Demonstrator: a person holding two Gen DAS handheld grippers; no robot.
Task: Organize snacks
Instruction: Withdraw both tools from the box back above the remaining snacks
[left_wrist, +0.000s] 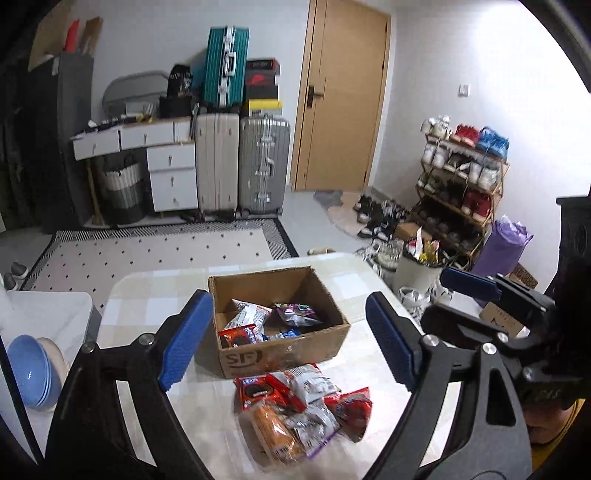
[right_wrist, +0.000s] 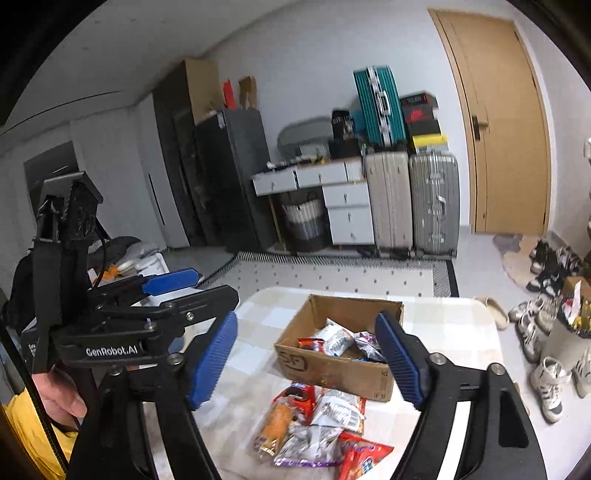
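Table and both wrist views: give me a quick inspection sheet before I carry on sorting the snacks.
Surface: table with a pale checked cloth.
Job's things: open cardboard box holding several snack packs; pile of snack packs on the cloth in front of it.
Clutter: blue bowls on a white unit left of the table.
Grippers: left gripper open, nothing between its fingers; right gripper open, also empty. Both are above the table, clear of the snacks.
Cables: one thin black lead on the left gripper.
Surroundings: suitcases, drawers, shoe rack, closed door, rug.
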